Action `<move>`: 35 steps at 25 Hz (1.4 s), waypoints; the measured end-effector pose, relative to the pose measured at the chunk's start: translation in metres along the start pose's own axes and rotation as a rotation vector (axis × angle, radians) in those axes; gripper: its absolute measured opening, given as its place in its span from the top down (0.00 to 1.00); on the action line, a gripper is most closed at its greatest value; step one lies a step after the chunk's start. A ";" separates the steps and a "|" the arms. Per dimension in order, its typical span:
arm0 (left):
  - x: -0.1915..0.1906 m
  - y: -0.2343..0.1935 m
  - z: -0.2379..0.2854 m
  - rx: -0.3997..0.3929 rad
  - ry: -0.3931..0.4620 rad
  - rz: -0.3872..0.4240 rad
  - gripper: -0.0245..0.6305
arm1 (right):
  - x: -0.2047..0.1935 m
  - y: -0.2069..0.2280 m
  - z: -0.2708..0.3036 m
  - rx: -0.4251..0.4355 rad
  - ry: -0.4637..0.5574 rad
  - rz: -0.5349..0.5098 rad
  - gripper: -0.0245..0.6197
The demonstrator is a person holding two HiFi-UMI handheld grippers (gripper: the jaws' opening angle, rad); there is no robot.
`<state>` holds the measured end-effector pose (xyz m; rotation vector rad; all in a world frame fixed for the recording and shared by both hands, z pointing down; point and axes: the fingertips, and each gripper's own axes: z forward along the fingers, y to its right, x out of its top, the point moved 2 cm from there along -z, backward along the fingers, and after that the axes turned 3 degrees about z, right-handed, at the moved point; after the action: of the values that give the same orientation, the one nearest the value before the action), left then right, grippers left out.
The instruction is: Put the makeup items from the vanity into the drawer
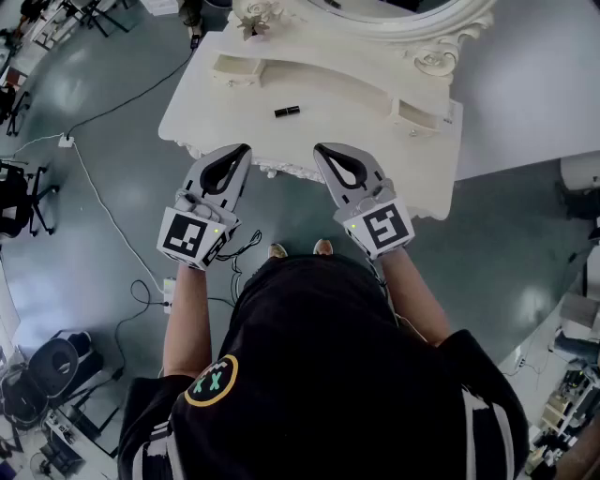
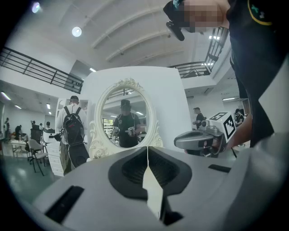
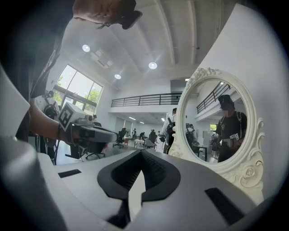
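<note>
A small black makeup tube (image 1: 287, 112) lies alone on the white vanity top (image 1: 356, 131), just beyond both grippers. My left gripper (image 1: 245, 148) and right gripper (image 1: 320, 148) hover side by side over the vanity's front edge, both shut with nothing in them. In the left gripper view the left gripper (image 2: 147, 147) has its jaws together and faces the oval mirror (image 2: 126, 118), with the right gripper (image 2: 198, 140) beside it. The right gripper view shows the right gripper (image 3: 141, 152) with its jaws shut too, the mirror (image 3: 216, 122) ahead at the right and the left gripper (image 3: 88, 133) at the left.
Two small cubbies (image 1: 234, 67) (image 1: 414, 114) sit at the back of the vanity top, under the ornate mirror frame (image 1: 412, 23). Cables (image 1: 112, 220) run over the grey floor on the left. People stand further back in the hall (image 2: 72, 135).
</note>
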<state>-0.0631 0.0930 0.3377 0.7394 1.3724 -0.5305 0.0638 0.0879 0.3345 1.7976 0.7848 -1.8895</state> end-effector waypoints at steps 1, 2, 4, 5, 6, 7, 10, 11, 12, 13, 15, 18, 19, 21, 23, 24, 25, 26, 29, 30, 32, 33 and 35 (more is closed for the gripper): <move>0.000 -0.001 -0.001 0.005 0.002 -0.002 0.92 | 0.000 0.000 0.000 0.000 0.001 0.000 0.93; 0.000 -0.001 -0.001 0.009 0.004 -0.003 0.92 | 0.000 0.000 0.000 -0.001 0.002 0.000 0.93; -0.001 -0.001 -0.002 0.009 0.003 -0.003 0.92 | 0.000 -0.001 0.000 -0.001 -0.001 0.001 0.93; -0.001 -0.001 -0.003 0.009 0.003 -0.004 0.92 | -0.001 -0.001 0.000 0.000 -0.004 0.003 0.93; -0.001 -0.001 -0.003 0.014 0.004 -0.005 0.92 | -0.001 -0.001 -0.001 0.001 -0.007 0.006 0.93; -0.001 -0.001 -0.004 0.020 0.005 -0.006 0.92 | -0.001 -0.002 -0.001 0.003 -0.008 0.010 0.93; 0.000 -0.001 -0.005 0.020 0.004 -0.007 0.92 | -0.002 -0.003 -0.001 0.007 -0.003 0.022 0.93; 0.000 -0.001 -0.005 0.019 0.004 -0.008 0.92 | -0.003 -0.003 0.000 0.007 -0.004 0.024 0.93; -0.001 -0.001 -0.005 0.020 0.005 -0.009 0.92 | -0.004 -0.003 0.000 0.006 -0.007 0.025 0.93; -0.001 -0.002 -0.004 0.023 0.006 -0.010 0.92 | -0.005 -0.002 0.000 0.005 -0.009 0.027 0.93; -0.002 -0.002 -0.004 0.026 0.007 -0.011 0.92 | -0.007 -0.002 0.000 0.000 -0.017 0.035 0.93; -0.002 0.001 -0.003 0.017 0.004 -0.012 0.92 | -0.015 0.001 -0.003 -0.007 -0.044 0.042 0.91; -0.002 0.001 -0.002 0.012 0.002 -0.013 0.92 | -0.016 0.001 -0.004 -0.007 -0.048 0.045 0.89; -0.002 0.002 -0.002 0.011 0.002 -0.014 0.92 | -0.016 0.001 -0.004 -0.004 -0.045 0.045 0.86; -0.002 0.002 -0.003 0.013 0.002 -0.016 0.92 | -0.013 -0.001 -0.003 0.004 -0.035 0.044 0.82; -0.002 0.002 -0.003 0.016 0.003 -0.015 0.92 | -0.013 -0.002 -0.004 0.008 -0.035 0.044 0.79; -0.002 0.001 -0.004 0.020 0.004 -0.013 0.92 | -0.013 -0.003 -0.004 0.013 -0.036 0.046 0.75; -0.001 0.002 -0.004 0.022 0.005 -0.011 0.92 | -0.013 -0.004 -0.004 0.018 -0.035 0.049 0.70; 0.000 0.003 -0.004 0.021 0.005 -0.010 0.92 | -0.016 -0.005 -0.004 0.025 -0.055 0.044 0.57; 0.000 0.003 -0.003 0.021 0.005 -0.009 0.92 | -0.017 -0.005 -0.003 0.028 -0.060 0.035 0.53; 0.000 0.004 -0.002 0.020 0.006 -0.009 0.92 | -0.017 -0.007 -0.002 0.035 -0.063 0.021 0.44; -0.001 0.004 -0.002 0.019 0.005 -0.009 0.92 | -0.018 -0.007 -0.002 0.037 -0.067 0.020 0.39; -0.001 0.006 -0.002 0.015 0.002 -0.008 0.92 | -0.021 -0.008 -0.003 0.036 -0.083 0.033 0.30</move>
<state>-0.0604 0.0983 0.3399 0.7470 1.3753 -0.5473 0.0630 0.0939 0.3565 1.7305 0.6927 -1.9548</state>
